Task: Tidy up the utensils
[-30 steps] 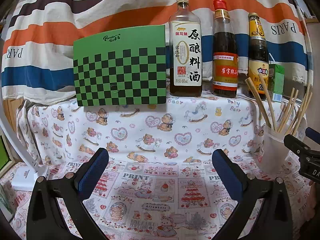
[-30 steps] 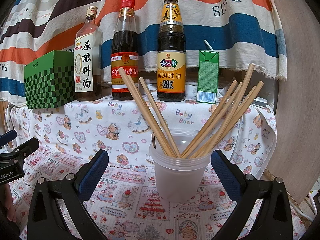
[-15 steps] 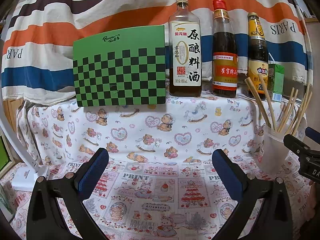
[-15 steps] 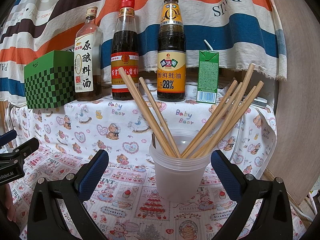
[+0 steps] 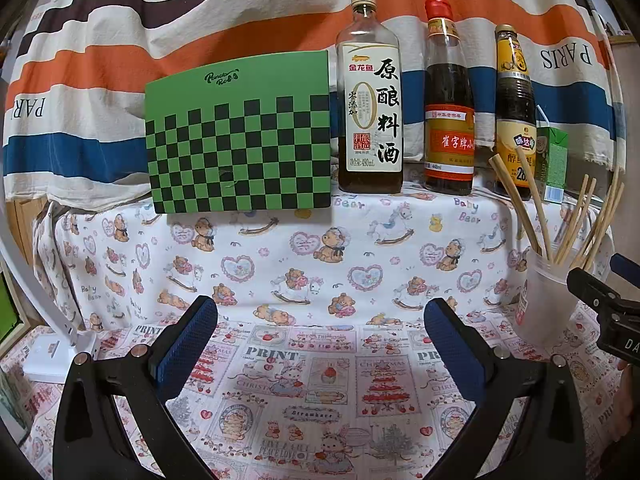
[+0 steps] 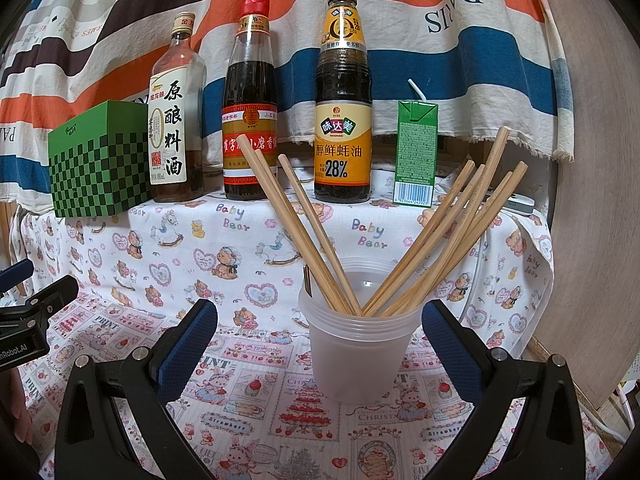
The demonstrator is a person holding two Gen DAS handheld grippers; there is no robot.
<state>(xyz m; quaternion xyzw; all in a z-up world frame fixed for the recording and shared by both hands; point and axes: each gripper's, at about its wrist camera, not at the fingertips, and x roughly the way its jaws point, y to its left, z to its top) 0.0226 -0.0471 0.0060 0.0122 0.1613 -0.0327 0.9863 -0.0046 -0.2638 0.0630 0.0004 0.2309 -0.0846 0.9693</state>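
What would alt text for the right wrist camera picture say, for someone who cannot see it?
A clear plastic cup holding wooden chopsticks fanned to both sides stands on a printed cloth, just ahead of the open, empty right gripper. Behind it, on a raised ledge, stand a green checkered box, three bottles and a green carton.

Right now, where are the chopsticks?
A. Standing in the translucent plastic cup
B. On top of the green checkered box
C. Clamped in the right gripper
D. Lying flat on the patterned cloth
A: the chopsticks fan out from inside the translucent plastic cup, while the right gripper sits open around the cup, its pads apart from it.
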